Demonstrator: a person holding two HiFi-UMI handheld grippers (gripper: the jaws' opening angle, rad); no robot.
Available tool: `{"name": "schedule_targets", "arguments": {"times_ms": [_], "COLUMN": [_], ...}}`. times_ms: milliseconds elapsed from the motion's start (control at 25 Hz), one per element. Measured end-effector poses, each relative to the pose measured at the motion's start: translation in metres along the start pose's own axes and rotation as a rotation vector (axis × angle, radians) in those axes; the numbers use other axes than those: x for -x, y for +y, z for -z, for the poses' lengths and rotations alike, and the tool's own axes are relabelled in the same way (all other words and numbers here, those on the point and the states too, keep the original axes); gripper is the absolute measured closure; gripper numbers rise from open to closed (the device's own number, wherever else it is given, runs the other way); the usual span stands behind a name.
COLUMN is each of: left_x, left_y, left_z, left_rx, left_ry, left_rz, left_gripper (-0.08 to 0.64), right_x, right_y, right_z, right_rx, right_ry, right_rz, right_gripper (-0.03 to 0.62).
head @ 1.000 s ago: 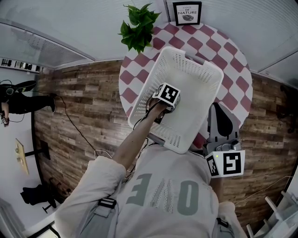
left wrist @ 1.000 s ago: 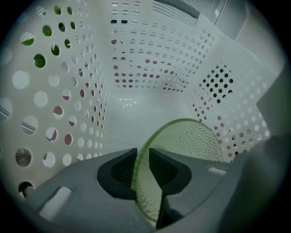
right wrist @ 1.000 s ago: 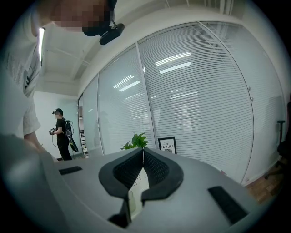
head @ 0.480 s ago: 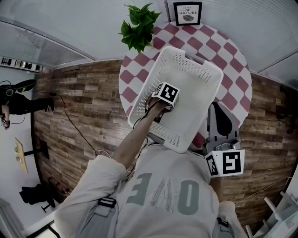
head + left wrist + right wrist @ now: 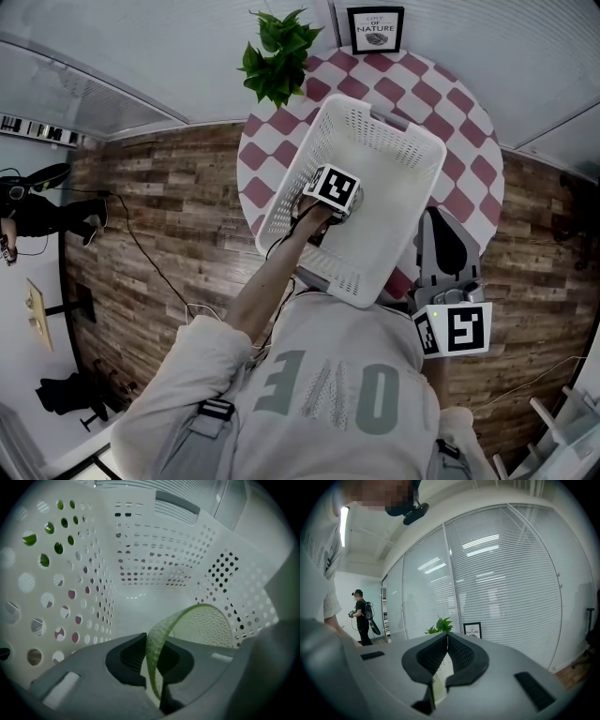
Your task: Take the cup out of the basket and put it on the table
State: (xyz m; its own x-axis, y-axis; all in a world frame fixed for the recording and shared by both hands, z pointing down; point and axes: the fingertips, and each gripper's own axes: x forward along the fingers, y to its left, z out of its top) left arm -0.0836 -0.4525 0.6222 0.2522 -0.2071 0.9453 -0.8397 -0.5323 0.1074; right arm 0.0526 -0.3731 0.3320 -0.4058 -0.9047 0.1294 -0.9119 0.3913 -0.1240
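A white perforated basket [image 5: 281,192] stands on the round red-and-white checked table [image 5: 422,84]. My left gripper [image 5: 337,199] reaches steeply down into it. In the left gripper view a translucent green dimpled cup [image 5: 206,625] lies inside the basket [image 5: 93,588], and the left gripper [image 5: 151,656] is shut on its thin rim. Its jaws have just been closing with the cup's wall between them. My right gripper [image 5: 437,225] is held level beside the basket, near my body. In the right gripper view it [image 5: 447,653] is shut with nothing between the pads.
A potted green plant [image 5: 277,56] and a small framed sign [image 5: 375,28] stand at the table's far edge. Wood-plank floor [image 5: 169,216] surrounds the table. Glass walls with blinds [image 5: 501,573] stand behind, and a person [image 5: 361,616] stands far off at the left.
The basket and the left gripper's marker cube have shifted very slightly to the left in the head view. The right gripper has stayed where it was.
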Motion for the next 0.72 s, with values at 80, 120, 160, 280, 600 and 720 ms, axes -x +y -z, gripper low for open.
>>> {"name": "schedule_targets", "arguments": {"times_ms": [80, 120, 160, 280, 600, 720], "left_x": [0.007, 0.011, 0.015, 0.028, 0.106, 0.150], "left_y": [-0.002, -0.003, -0.003, -0.004, -0.007, -0.009], "left_z": [-0.007, -0.011, -0.016, -0.030, -0.085, -0.105], "left_rx": [-0.006, -0.005, 0.000, 0.027, 0.023, 0.022], "left_ry": [-0.030, -0.049, -0.069, -0.119, -0.369, -0.525], "left_rz": [0.005, 0.006, 0.006, 0.015, 0.012, 0.005], "left_gripper": [0.538, 0.538, 0.538, 0.538, 0.538, 0.538], "right_x": [-0.001, -0.002, -0.003, -0.007, -0.018, -0.021], "right_y": [0.002, 0.002, 0.003, 0.007, 0.019, 0.024], "right_z": [-0.003, -0.004, -0.006, -0.012, -0.027, -0.030], "right_rx": [0.002, 0.005, 0.010, 0.035, 0.071, 0.081], "right_ry": [-0.007, -0.010, -0.013, -0.022, -0.050, -0.056], "right_rz": [0.001, 0.001, 0.000, -0.007, -0.032, -0.041], "right_gripper": [0.581, 0.581, 0.581, 0.581, 0.581, 0.581]}}
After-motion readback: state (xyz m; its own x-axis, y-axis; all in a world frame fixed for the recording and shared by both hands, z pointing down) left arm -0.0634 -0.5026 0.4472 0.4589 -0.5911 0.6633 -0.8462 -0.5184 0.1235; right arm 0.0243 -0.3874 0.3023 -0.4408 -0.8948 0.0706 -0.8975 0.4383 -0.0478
